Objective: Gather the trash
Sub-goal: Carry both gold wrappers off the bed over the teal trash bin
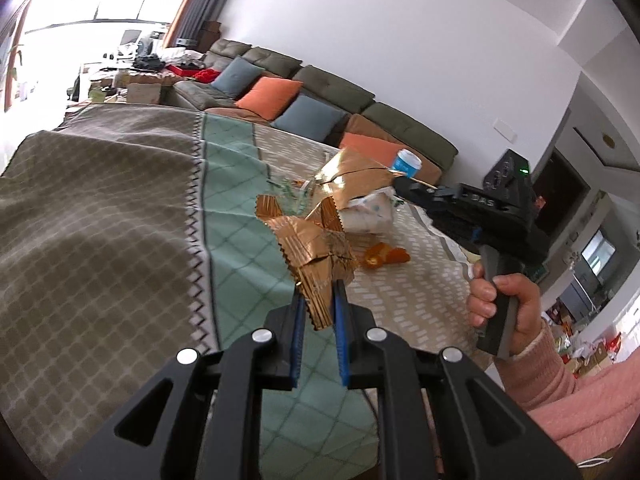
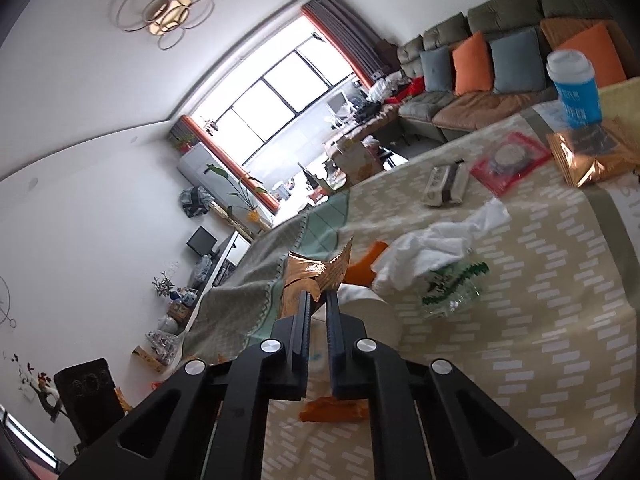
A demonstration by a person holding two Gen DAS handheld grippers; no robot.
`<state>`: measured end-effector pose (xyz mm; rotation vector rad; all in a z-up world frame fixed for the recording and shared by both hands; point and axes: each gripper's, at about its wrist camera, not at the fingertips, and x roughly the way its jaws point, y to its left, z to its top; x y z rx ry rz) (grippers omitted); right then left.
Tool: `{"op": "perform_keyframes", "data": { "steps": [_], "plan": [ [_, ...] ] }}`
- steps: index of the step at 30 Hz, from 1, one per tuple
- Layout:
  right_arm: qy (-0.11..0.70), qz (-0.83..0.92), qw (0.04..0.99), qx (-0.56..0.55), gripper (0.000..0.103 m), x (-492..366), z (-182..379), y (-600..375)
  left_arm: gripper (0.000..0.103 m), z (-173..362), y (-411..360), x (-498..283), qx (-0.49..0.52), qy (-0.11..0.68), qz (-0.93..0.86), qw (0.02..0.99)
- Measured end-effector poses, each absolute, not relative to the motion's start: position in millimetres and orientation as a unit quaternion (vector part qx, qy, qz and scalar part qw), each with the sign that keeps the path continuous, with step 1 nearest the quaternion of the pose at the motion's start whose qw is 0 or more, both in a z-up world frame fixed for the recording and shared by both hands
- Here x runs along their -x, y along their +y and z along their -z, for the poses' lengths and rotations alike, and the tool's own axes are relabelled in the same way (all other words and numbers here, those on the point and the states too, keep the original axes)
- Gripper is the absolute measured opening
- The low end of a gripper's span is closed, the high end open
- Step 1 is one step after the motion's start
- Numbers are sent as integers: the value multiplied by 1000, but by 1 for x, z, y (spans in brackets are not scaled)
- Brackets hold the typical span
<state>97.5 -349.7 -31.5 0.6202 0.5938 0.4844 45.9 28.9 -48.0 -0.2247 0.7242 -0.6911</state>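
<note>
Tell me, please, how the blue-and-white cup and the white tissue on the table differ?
The blue-and-white cup stands upright at the far end of the table; the white tissue lies crumpled nearer the right tool. The cup is rigid, with a blue printed band; the tissue is soft and plain white. The cup stands beside a copper wrapper; the tissue lies by a green-printed clear wrapper. Both rest on the tablecloth.

Around me I see white walls [image 2: 100,128], a big bright window [image 2: 280,104] with orange curtains [image 2: 340,40], a long grey-green sofa [image 1: 332,88] with orange and blue cushions [image 1: 268,96], and a ring-shaped ceiling lamp [image 2: 166,10].
</note>
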Motion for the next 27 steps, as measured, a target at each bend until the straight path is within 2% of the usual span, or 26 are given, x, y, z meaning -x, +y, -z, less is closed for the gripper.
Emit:
{"op": "perform_keyframes", "data": {
  "steps": [13,27],
  "plan": [
    [258,-269,890,-263,7,-81,-1,-325,15,39,63,-38,121,326,297,889],
    [283,-332,867,-242,7,-92,3,-269,15,33,95,-26,132,314,254,905]
  ]
}}
